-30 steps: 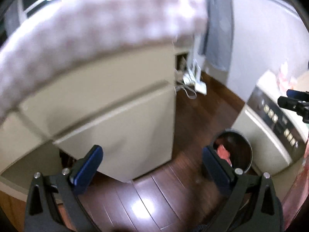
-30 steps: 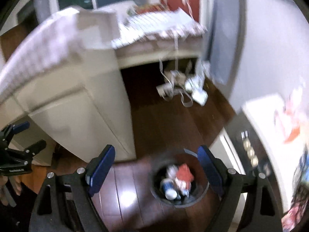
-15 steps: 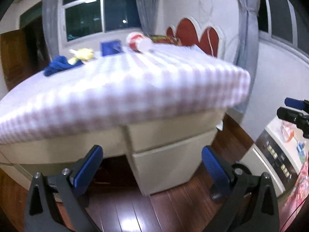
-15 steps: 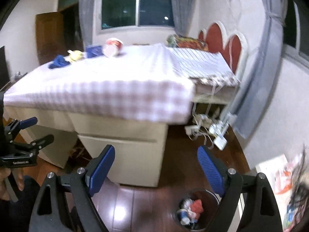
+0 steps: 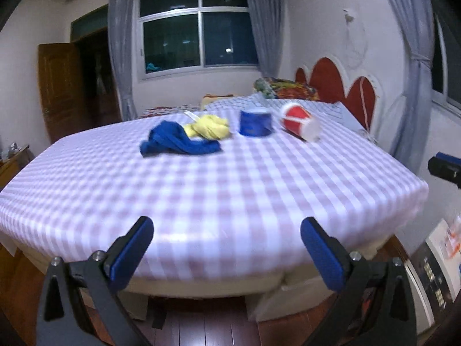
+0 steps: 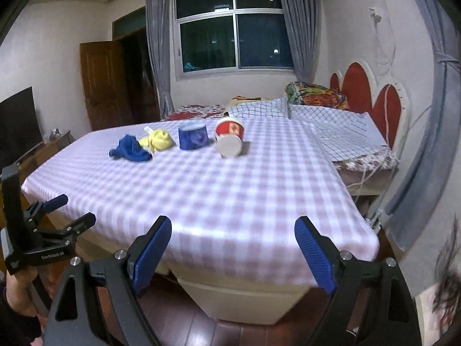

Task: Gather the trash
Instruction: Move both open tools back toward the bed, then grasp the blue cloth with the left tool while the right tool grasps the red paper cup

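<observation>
Hovering at the near edge of the checked worktop (image 6: 230, 201), the right tool (image 6: 232, 249) stands wide with nothing between its blue pads, and so does the left tool (image 5: 226, 249). Farther back, well apart from both, the trash lies in a row on the cloth: a blue rag (image 6: 129, 151), a crumpled yellow wad (image 6: 158, 141) touching it, a blue cup (image 6: 193, 137) upright, and a red paper cup (image 6: 229, 139) tipped on its side. A bed (image 6: 331, 121) stands behind.

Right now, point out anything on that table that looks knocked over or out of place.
The red paper cup lies tipped on its side on the checked tablecloth, beside the upright blue cup. Nothing looks spilled around it.
</observation>
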Available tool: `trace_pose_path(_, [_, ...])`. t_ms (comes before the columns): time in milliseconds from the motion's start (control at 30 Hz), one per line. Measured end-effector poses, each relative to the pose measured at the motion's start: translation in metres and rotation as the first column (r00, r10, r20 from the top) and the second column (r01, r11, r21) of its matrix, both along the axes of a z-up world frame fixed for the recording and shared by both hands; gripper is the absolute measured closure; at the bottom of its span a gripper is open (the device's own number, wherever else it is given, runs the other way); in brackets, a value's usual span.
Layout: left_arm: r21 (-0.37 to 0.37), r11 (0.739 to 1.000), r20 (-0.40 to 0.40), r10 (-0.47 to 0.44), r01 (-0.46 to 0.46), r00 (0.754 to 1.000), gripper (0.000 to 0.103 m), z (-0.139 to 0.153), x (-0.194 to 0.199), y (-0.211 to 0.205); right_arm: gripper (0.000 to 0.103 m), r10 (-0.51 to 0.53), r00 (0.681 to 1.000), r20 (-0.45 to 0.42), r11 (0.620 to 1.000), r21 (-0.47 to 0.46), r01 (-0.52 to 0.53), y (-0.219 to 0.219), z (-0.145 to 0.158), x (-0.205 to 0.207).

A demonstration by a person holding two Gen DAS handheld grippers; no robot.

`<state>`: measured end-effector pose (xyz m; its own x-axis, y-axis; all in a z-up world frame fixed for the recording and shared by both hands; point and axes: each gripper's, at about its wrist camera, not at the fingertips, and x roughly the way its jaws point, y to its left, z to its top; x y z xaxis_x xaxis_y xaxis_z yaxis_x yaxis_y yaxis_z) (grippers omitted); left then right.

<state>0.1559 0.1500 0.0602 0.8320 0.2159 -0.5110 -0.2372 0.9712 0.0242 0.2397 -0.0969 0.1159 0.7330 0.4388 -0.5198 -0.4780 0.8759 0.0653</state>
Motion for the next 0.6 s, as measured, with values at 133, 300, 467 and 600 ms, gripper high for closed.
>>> trace_pose_path(133, [-0.005, 0.999, 0.003, 0.048, -0.048, 0.999, 0.001, 0.016, 0.033, 0.024, 0.015, 0.018, 1.0, -0.024, 1.0, -0.015, -0.019, 0.03, 0.009, 0.04])
trace_pose_path(300, [-0.006, 0.996, -0.032, 0.088, -0.088, 0.996, 0.001, 0.023, 0.08, 0.054, 0.015, 0.031, 0.996, -0.079, 0.999, -0.029, -0.034, 0.066, 0.01, 0.097])
trace_pose_path(467, [0.015, 0.992, -0.121, 0.125, -0.124, 0.985, 0.001, 0.014, 0.123, 0.083, 0.015, 0.021, 0.991, -0.132, 0.996, -0.083, -0.033, 0.098, -0.004, 0.153])
trace_pose_path(600, [0.011, 0.99, -0.196, 0.141, -0.142, 0.97, 0.002, 0.003, 0.154, 0.109, 0.015, 0.009, 0.985, -0.172, 0.993, -0.118, -0.03, 0.118, -0.018, 0.194])
